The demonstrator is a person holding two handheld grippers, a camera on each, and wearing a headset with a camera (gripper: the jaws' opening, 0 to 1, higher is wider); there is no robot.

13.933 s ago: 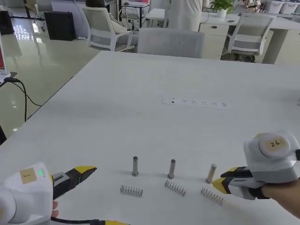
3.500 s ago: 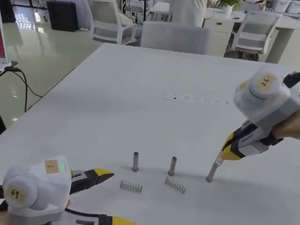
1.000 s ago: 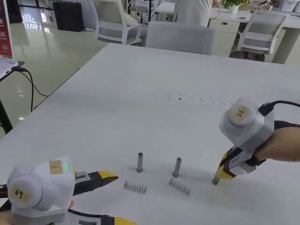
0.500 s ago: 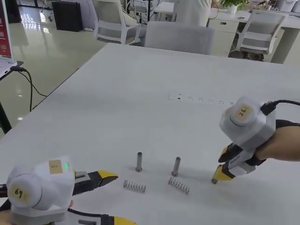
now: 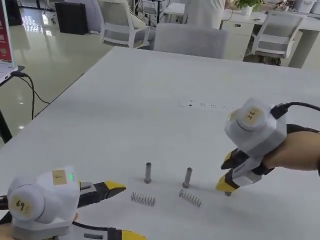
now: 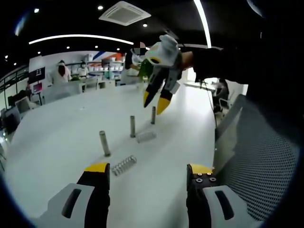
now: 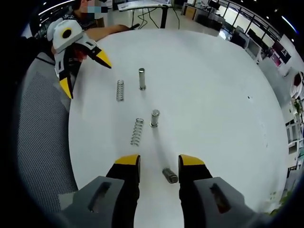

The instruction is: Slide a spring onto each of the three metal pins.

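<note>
Likely next: middle spring (image 5: 190, 198) — flat on desk (image 5: 150, 100) before middle pin (image 5: 187, 177), long axis sideways, left of right gripper (image 7: 158, 165), fingers parted, empty, astride right pin (image 7: 170, 175) — left gripper (image 6: 148, 170) also parted, empty, farther.

Bright, even overhead light washes the white table (image 5: 150, 100), with glare on the glossy floor (image 5: 50, 55). Both gripper views bend strongly at their edges, and the ceiling strip lights (image 6: 76, 36) look bloomed, perhaps overexposed.
</note>
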